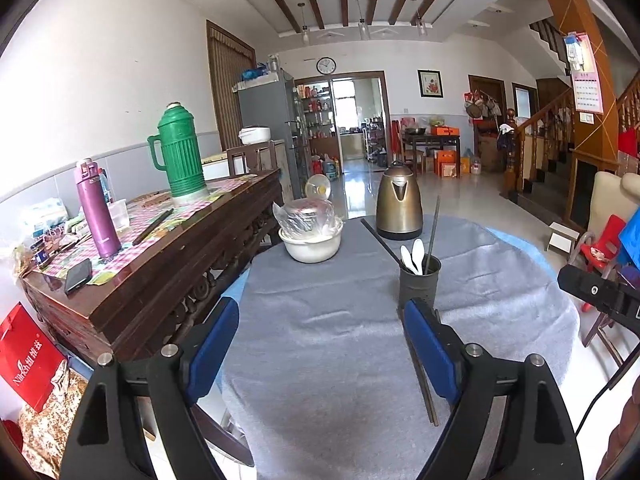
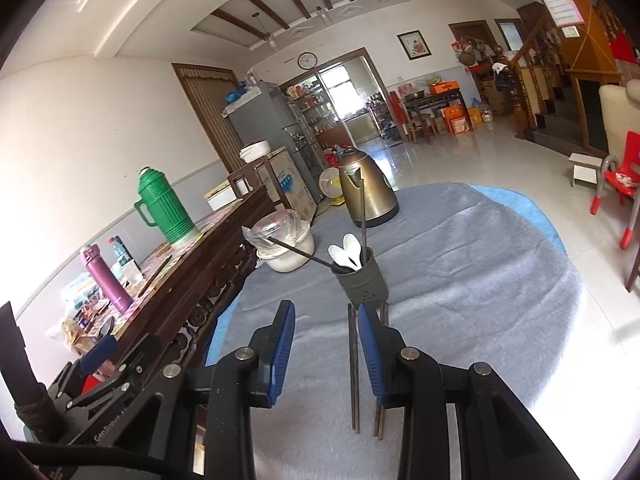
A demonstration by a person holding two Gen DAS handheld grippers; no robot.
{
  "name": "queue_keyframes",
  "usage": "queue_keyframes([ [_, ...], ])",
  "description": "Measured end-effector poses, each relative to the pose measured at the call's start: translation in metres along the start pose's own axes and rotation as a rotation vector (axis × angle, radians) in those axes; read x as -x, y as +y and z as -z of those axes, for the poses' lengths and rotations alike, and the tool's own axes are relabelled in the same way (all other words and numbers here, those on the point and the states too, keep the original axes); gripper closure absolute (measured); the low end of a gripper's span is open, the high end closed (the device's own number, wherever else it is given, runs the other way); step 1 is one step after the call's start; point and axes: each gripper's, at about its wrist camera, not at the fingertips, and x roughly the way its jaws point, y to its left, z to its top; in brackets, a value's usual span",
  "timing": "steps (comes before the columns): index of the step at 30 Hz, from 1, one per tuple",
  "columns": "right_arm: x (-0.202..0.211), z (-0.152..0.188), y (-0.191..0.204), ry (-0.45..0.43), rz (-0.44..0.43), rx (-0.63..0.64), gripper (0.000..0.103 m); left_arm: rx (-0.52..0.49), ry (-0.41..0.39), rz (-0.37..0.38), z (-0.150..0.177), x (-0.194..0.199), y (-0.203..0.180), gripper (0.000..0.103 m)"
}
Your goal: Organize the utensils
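Round counter (image 1: 340, 360) draped in grey cloth, dark utensil holder (image 1: 419, 282) standing mid-counter, just this side of the bronze kettle (image 1: 399, 205). Inside the holder: two white spoons (image 1: 413, 256) and two dark chopsticks (image 1: 432, 236), one leaning far left, one nearly upright. More chopsticks (image 2: 355, 364) lying flat on the cloth on the near side, their far ends up by the holder's base. Left tool (image 1: 320, 350) hovering low over the cloth, blue pads spread wide, nothing between them. Right tool (image 2: 326, 354) partly spread, empty too, one loose chopstick showing in the gap below. White bowl (image 1: 313, 245) with plastic-wrapped dish far left.
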Motion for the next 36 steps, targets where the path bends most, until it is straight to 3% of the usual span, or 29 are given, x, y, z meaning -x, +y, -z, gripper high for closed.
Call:
queue_keyframes([
  [3, 0.002, 0.005, 0.004, 0.005, -0.001, 0.011, 0.063, -0.002, 0.004, -0.007, 0.002, 0.002, 0.003, 0.018],
  [4, 0.003, 0.006, 0.003, 0.008, 0.000, 0.010, 0.047, -0.001, 0.006, -0.008, 0.003, 0.002, 0.004, 0.018],
  [5, 0.004, 0.009, 0.002, 0.003, 0.002, 0.006, 0.039, -0.001, 0.008, -0.009, 0.003, 0.003, 0.005, 0.018],
  [36, 0.014, 0.029, -0.003, -0.027, 0.049, 0.082, 0.039, 0.011, 0.011, -0.020, 0.008, 0.008, 0.008, 0.017],
])
